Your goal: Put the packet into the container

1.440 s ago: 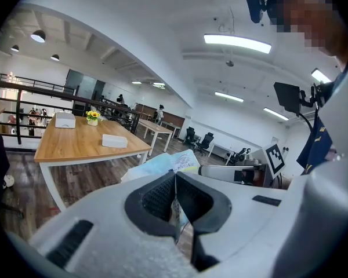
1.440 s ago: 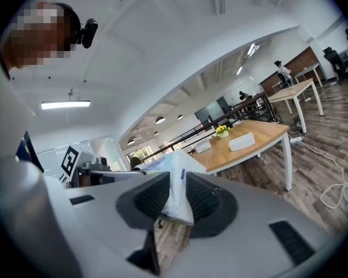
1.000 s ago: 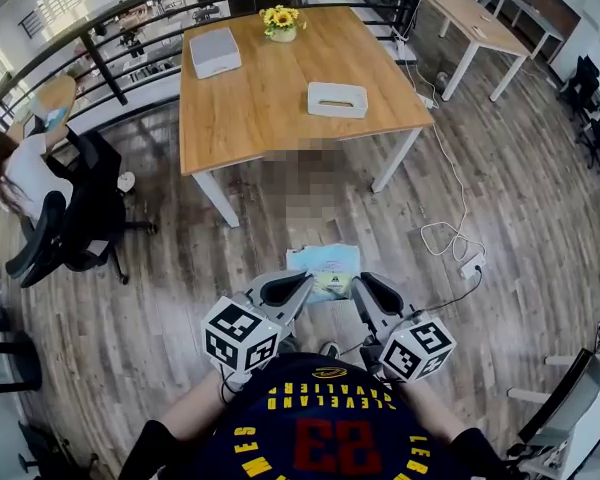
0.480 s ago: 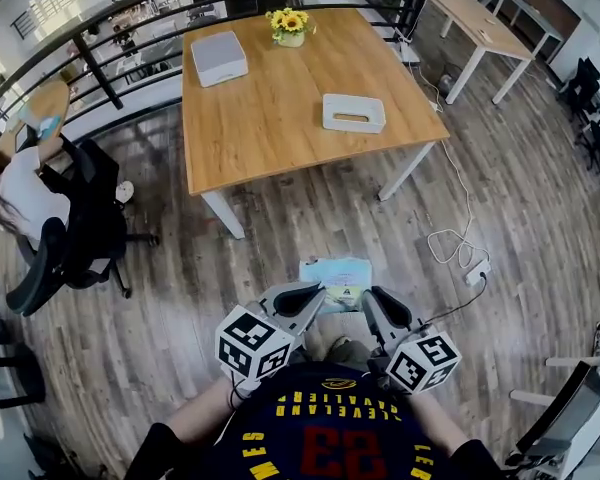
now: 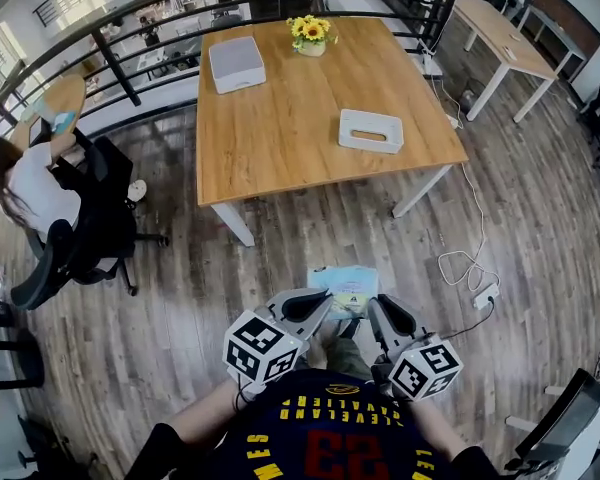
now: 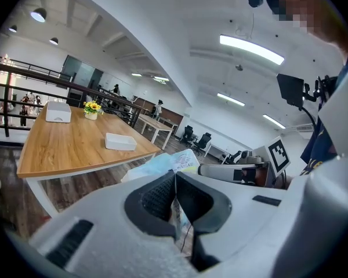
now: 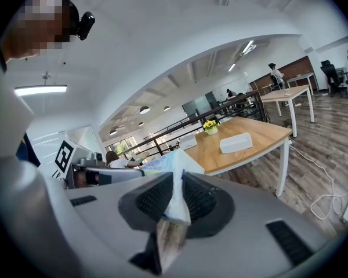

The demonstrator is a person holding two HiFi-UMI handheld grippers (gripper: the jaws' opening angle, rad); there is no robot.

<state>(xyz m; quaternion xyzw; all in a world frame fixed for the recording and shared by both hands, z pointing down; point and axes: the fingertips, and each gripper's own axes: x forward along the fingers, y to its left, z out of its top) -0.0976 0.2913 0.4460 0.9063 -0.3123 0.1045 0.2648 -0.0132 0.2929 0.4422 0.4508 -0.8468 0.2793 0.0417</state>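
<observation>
Gripping the packet (image 5: 347,286) from both sides. Left claw (image 5: 323,305) is pinched fully shut on its left edge. Right claw (image 5: 378,310) is clamped on its right edge, jaws a little apart round the bunched wrapper. Packet hangs between them over the wood floor (image 5: 230,288), off the bench (image 5: 280,128), short of its near edge. White container (image 5: 371,130) sits by the bench's right edge, toward the near right corner, well apart from the packet. Grey box (image 5: 237,63) near the far left corner; sunflower pot (image 5: 311,36) at the far edge.

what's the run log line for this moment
left gripper: shut on packet | right gripper: shut on packet | container: on table
</observation>
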